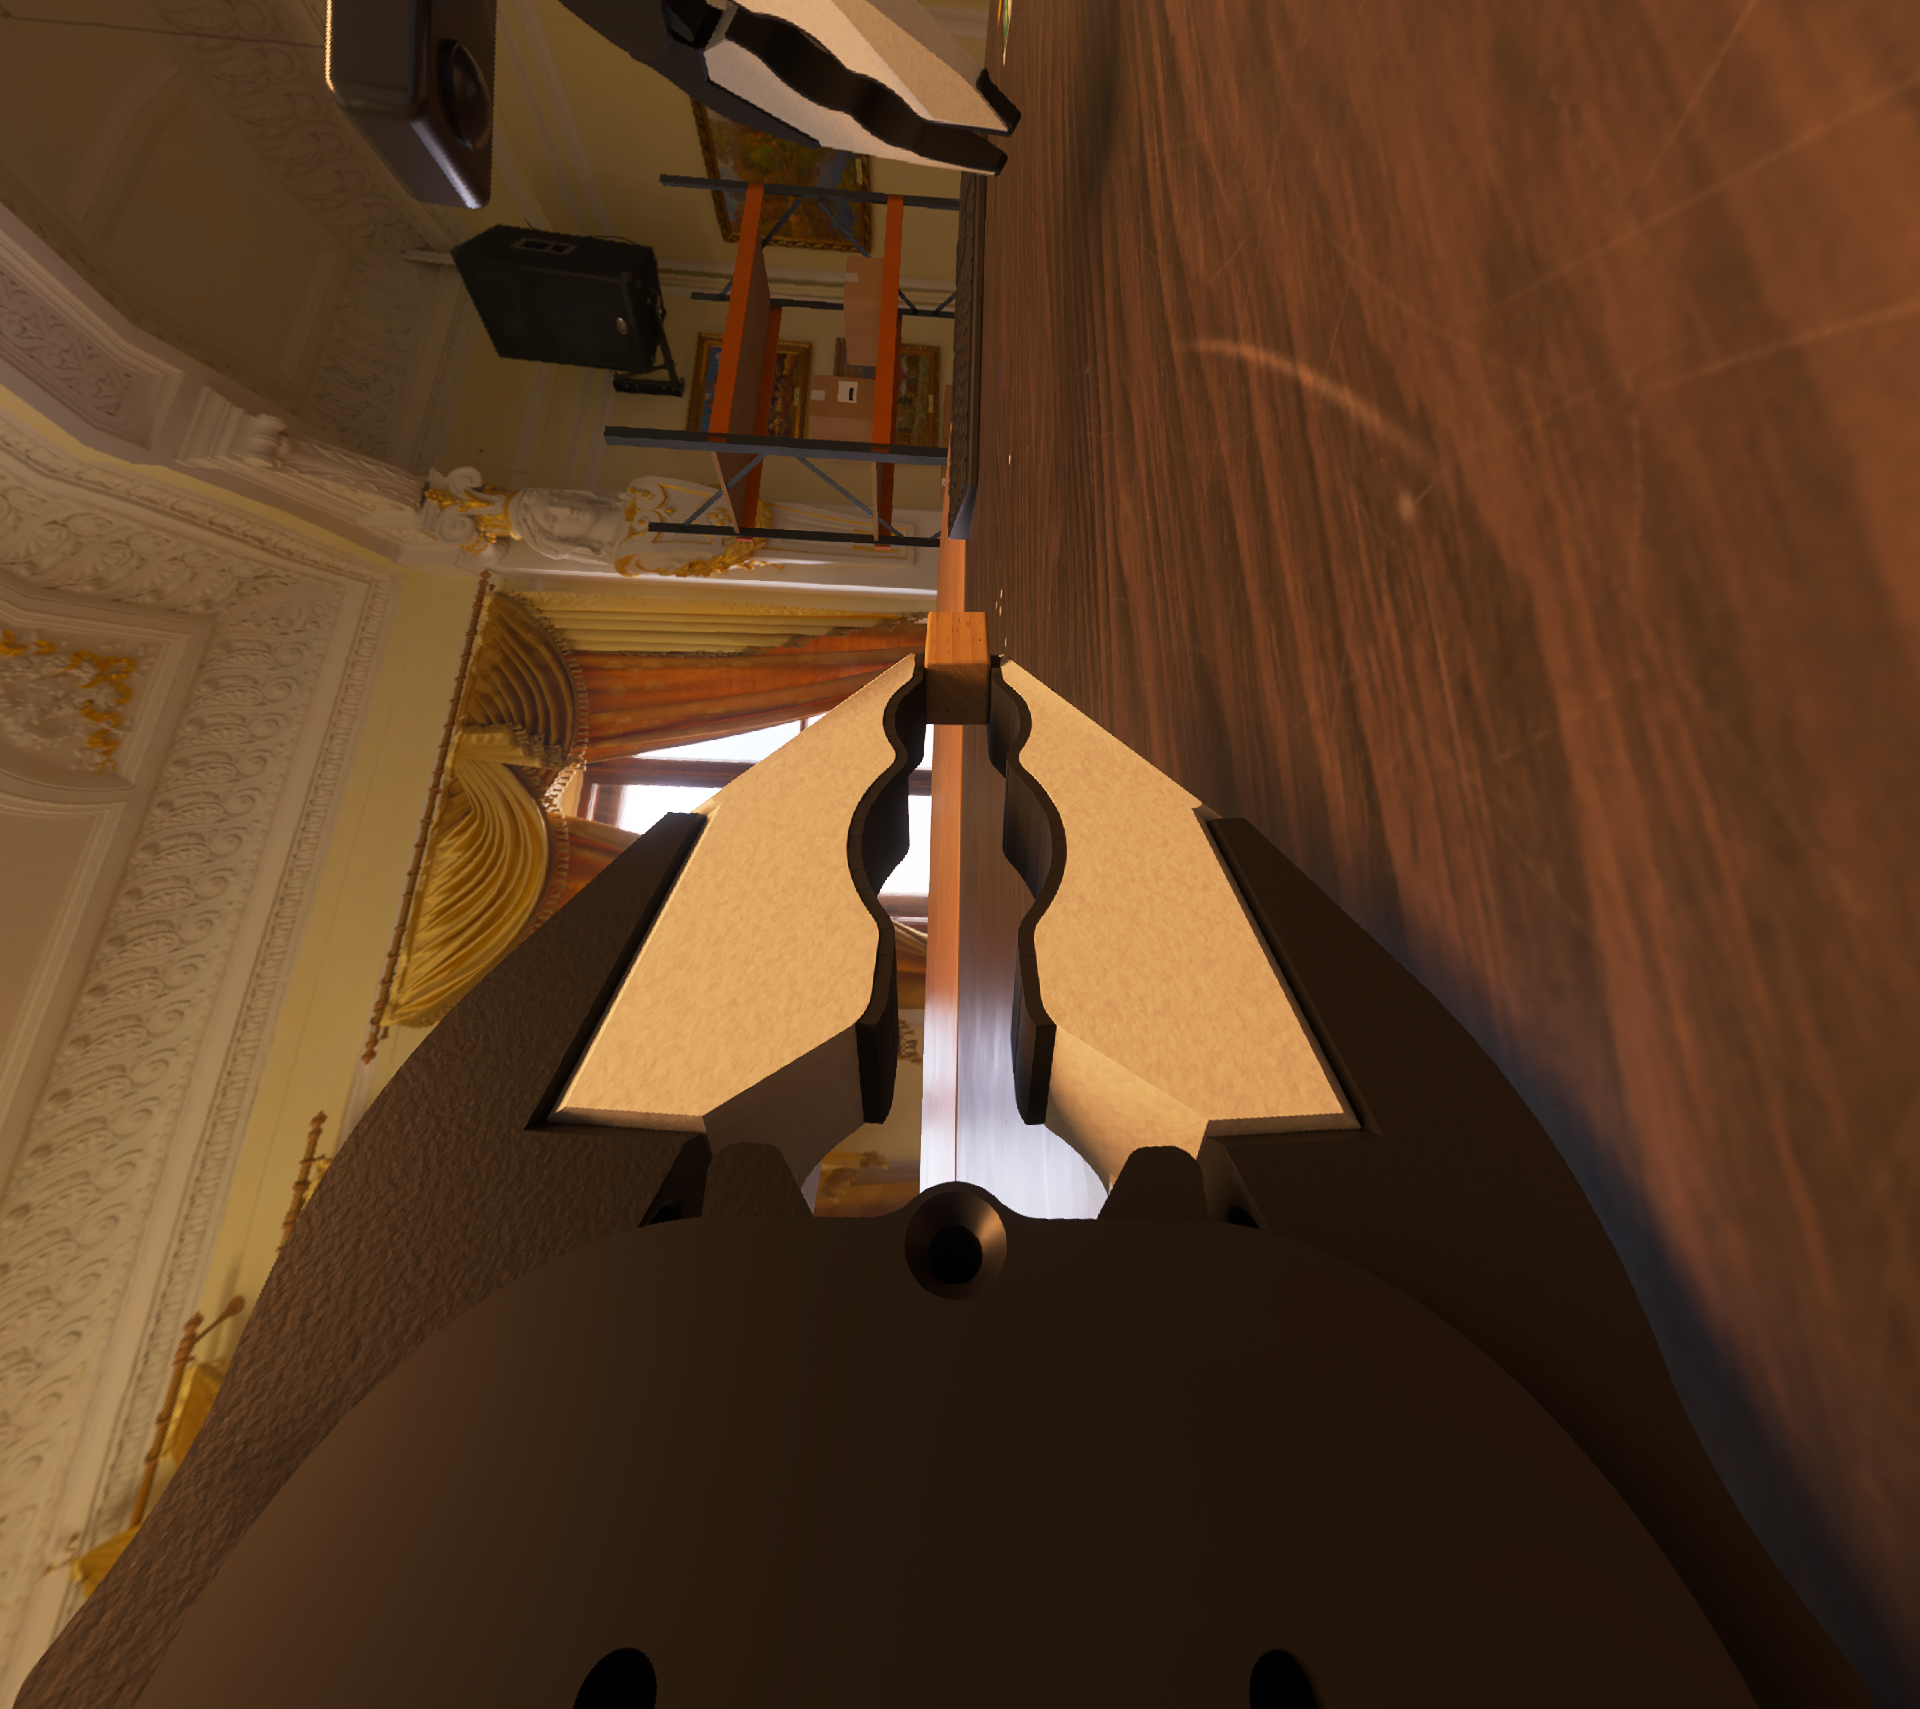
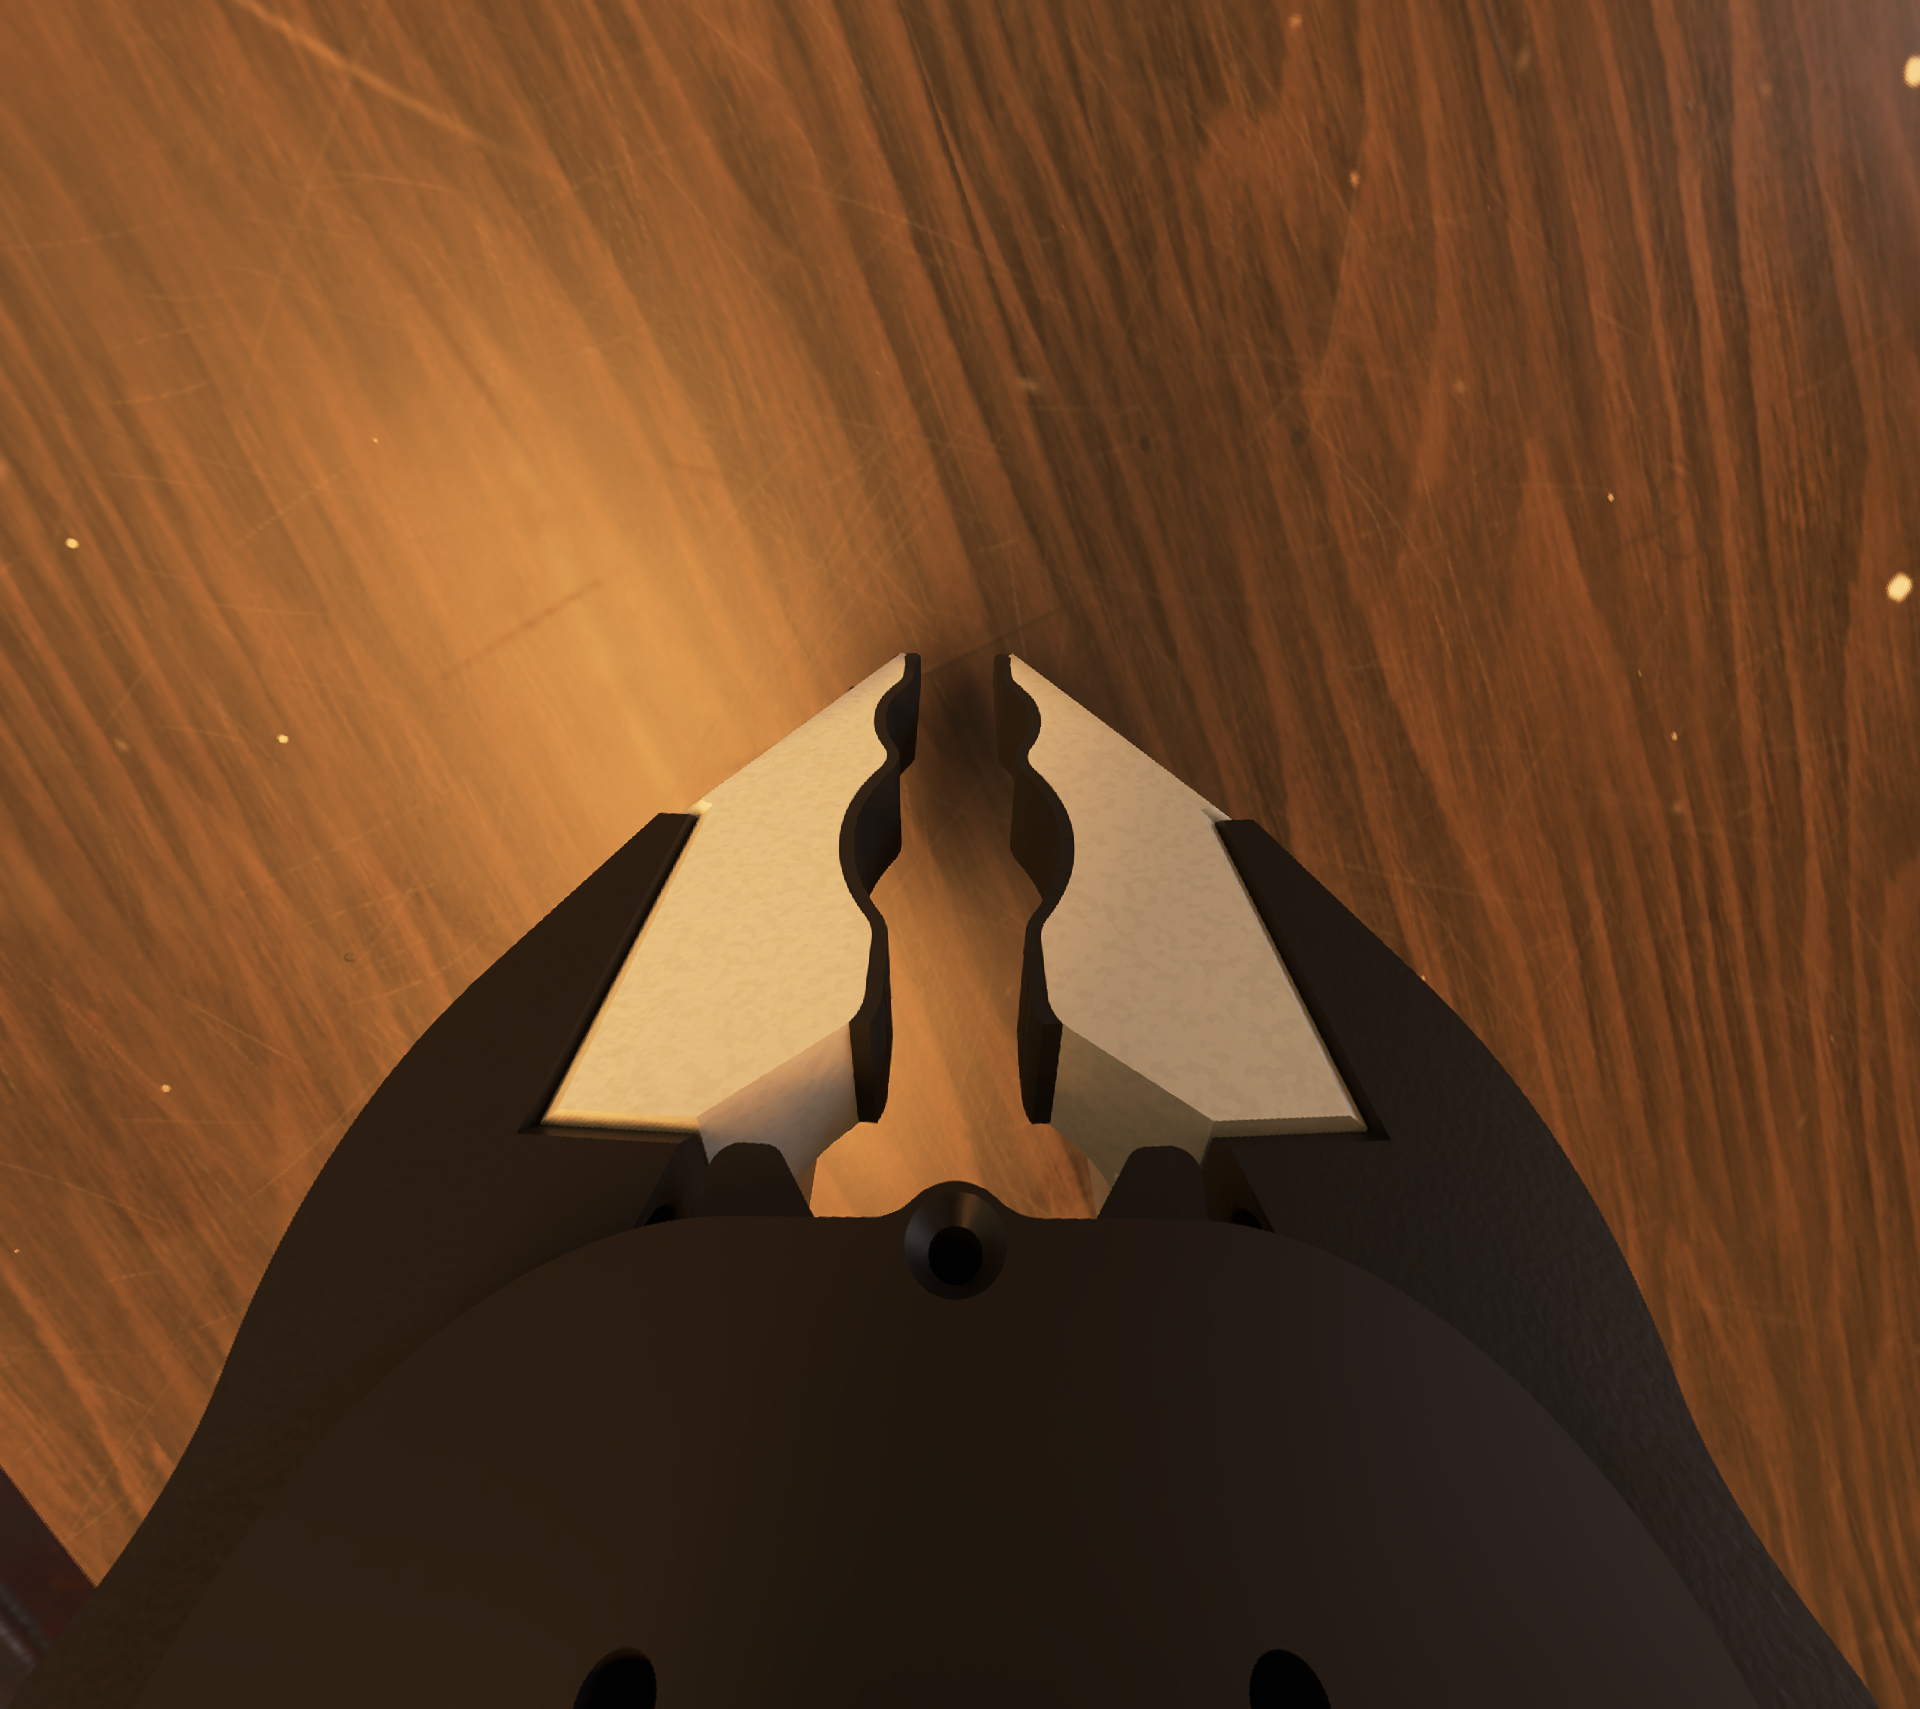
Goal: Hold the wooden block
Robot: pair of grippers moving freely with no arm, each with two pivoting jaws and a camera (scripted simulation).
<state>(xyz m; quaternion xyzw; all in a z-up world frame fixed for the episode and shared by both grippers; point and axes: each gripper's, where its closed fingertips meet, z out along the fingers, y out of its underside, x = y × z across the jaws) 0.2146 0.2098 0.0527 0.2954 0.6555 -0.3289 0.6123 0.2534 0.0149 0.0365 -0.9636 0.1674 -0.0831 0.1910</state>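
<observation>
Left tongs [image 1: 956, 672] clamped on wooden block [image 1: 956, 672] at fingertips, block pinched just beside desk [image 1: 1455, 516] surface. Right tongs [image 2: 956, 672] slightly apart, empty, tips pointing down at desk, well apart from block.

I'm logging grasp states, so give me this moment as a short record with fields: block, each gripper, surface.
block: small wooden block, at the tabletop's edge
left gripper: jaws shut on the block's two sides, at the fingertips
right gripper: jaws narrowly apart, nothing between them, pointing down at the table
surface: scratched brown wooden tabletop
block in right wrist view: not seen
</observation>
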